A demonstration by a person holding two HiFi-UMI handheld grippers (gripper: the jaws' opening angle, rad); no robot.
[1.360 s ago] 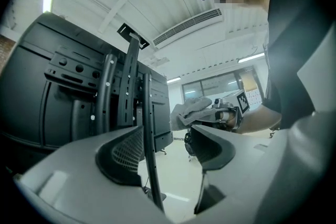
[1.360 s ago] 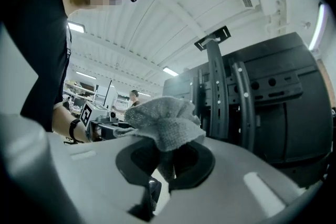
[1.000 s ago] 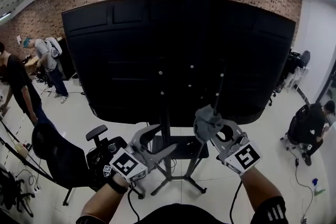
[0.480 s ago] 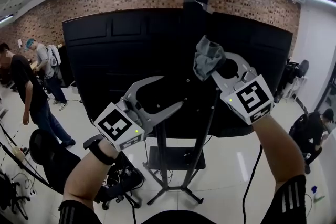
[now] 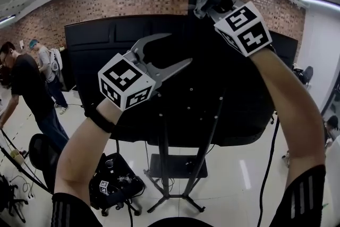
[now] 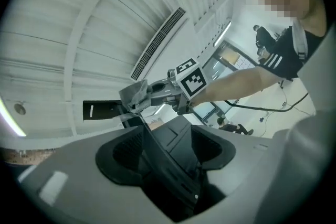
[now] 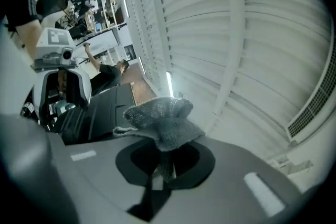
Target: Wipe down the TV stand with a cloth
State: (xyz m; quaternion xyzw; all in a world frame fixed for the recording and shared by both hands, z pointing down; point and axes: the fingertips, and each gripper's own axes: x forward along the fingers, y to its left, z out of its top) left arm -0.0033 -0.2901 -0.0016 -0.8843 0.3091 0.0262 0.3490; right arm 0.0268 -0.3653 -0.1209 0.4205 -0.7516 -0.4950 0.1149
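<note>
The back of a big black TV (image 5: 223,98) fills the middle of the head view, on a black stand (image 5: 164,159) with a low shelf (image 5: 172,165). My right gripper (image 5: 208,1) is raised to the TV's top edge, shut on a bunched grey cloth (image 5: 203,0). In the right gripper view the cloth (image 7: 160,119) bulges out of the gripper (image 7: 163,160), with the TV's top (image 7: 100,113) beyond. My left gripper (image 5: 178,49) is held up in front of the TV's upper part, open and empty. The left gripper view shows the cloth (image 6: 134,94) and the right gripper's marker cube (image 6: 189,77).
A brick wall (image 5: 106,0) stands behind the TV. Two people (image 5: 26,87) are at the left, and another (image 5: 332,125) at the right edge. An office chair (image 5: 45,159) and a black object (image 5: 114,186) sit on the floor left of the stand.
Both grippers have risen from near the stand's lower part to the TV's top. The right one carried the cloth up. The head view has tilted upward.
</note>
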